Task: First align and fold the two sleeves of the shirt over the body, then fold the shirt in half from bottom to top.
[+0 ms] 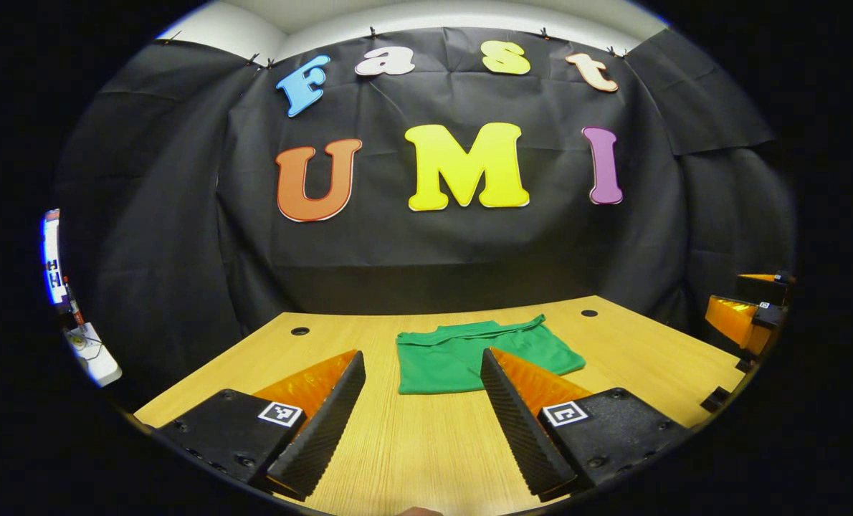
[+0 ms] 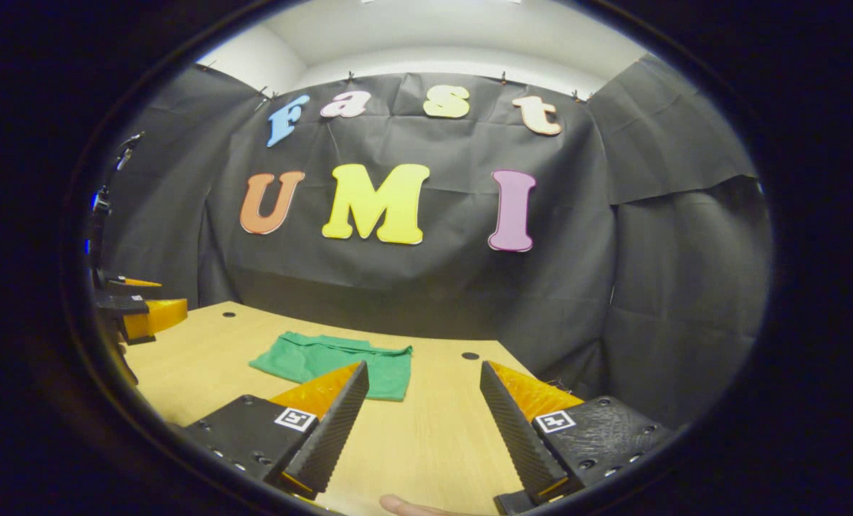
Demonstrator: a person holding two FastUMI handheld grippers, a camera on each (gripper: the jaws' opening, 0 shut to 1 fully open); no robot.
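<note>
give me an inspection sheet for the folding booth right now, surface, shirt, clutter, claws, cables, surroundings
Surface: wooden table, bare wood, with round holes near the back edge.
Job's things: green shirt lies flat and compact toward the back, apparently already folded.
Clutter: nothing seen.
Claws: left claw open, above the table, holding nothing; right claw likewise.
Cables: nothing seen on the table.
Surroundings: black cloth wall; white wall above it.

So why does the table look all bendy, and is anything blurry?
In the left gripper view, the fisheye lens curves the wooden table at its edges; the green shirt looks sharp, under even light without glare. In the right gripper view, the table's far edge bows too, the shirt is clear, and the picture darkens toward its rim.
</note>
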